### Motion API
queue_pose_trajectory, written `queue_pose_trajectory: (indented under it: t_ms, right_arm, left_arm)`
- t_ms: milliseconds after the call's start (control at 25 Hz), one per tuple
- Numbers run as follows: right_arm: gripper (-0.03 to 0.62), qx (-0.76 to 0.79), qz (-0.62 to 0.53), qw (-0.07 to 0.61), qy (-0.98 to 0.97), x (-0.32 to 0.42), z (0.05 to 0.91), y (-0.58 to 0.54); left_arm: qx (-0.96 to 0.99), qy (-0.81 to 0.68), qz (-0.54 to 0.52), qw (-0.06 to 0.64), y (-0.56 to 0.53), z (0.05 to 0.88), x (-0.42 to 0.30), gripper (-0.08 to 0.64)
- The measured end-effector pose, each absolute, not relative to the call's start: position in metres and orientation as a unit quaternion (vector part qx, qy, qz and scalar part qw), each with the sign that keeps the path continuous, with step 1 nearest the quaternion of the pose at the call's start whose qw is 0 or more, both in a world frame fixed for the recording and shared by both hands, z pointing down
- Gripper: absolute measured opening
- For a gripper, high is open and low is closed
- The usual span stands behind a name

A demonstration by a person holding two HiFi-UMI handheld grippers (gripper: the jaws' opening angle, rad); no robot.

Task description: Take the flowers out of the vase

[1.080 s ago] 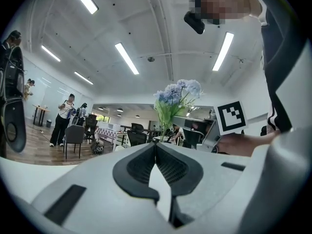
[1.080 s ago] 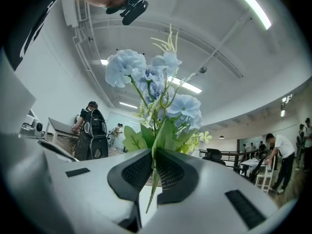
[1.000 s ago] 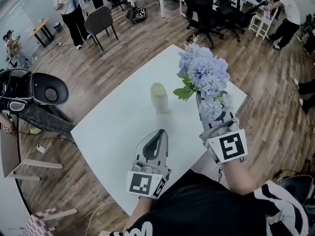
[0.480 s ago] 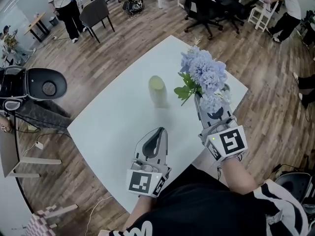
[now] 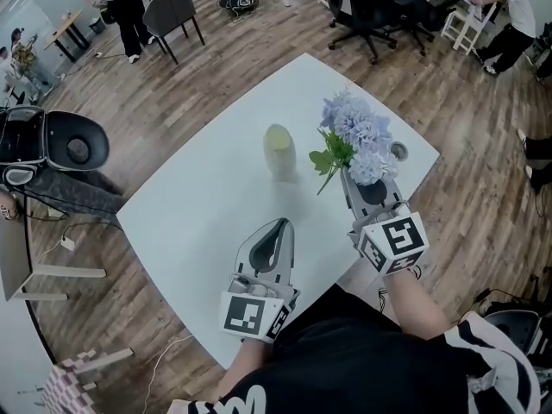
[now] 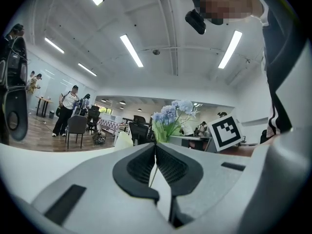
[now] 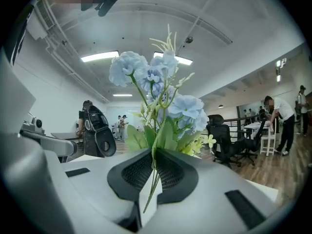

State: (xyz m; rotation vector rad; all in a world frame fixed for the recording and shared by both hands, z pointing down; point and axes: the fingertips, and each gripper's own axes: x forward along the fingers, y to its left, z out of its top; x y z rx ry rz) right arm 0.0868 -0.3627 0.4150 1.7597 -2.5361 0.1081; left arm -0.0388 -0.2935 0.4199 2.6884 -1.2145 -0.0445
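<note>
Clamps the right tongs (image 5: 355, 176) on the thin green stems (image 7: 152, 177) of a bunch of pale blue flowers (image 5: 358, 130), just under the leaves (image 5: 328, 158) (seen in the right gripper view pinched between the dark pads and trailing out below them). Holds the bunch clear of the vase (image 5: 279, 150), out over the far right part of the white desk (image 5: 194, 210), with the blooms pointed away from the body and the marker cube nearest the chest.

Has the vase, pale green and upright, standing alone near the middle of the desk, left of the flowers and apart from them, with no stems in its mouth.

Holds the left tongs (image 5: 279, 228) over the near side of the desk, aimed roughly towards the vase but well short of it, pressed together at the tips and gripping nothing (only a sliver of white desk visible behind the pads in the left gripper view).

Shows a small round thing (image 5: 398, 152) on the desk just beyond the blooms, near the right corner (too small to tell what).

Beyond the desk: a wood floor (image 5: 216, 67), black office chairs (image 5: 362, 11) and several people (image 5: 121, 7) standing at the far side of the room.
</note>
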Motion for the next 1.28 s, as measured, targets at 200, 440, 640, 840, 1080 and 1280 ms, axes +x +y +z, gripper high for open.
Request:
queue_pose_trajectory:
  t_ms: [200,440,640,840,1080,1280]
  right_arm:
    - [0.026,0.568,0.053,0.039,-0.820,0.091,0.433,-0.369]
    - [0.026,0.569,0.072,0.046,-0.818,0.093,0.453,-0.376]
    - [0.026,0.574,0.083,0.041,-0.814,0.099,0.459,-0.387]
    - [0.026,0.581,0.076,0.054,-0.808,0.113,0.466,-0.406]
    - [0.018,0.585,0.072,0.077,-0.804,0.122,0.479,-0.422]
    - [0.018,0.587,0.086,0.092,-0.799,0.125,0.505,-0.429]
  left_arm:
    - [0.907,-0.410,-0.009,0.100,-0.295,0.424,-0.034,0.008]
    - [0.904,-0.415,-0.006,0.105,-0.298,0.428,-0.035,0.008]
    - [0.900,-0.422,-0.005,0.106,-0.300,0.431,-0.039,0.008]
    - [0.897,-0.428,-0.003,0.110,-0.308,0.433,-0.038,0.008]
    - [0.890,-0.441,0.003,0.118,-0.317,0.437,-0.042,0.008]
    - [0.886,-0.448,0.009,0.118,-0.320,0.444,-0.047,0.008]
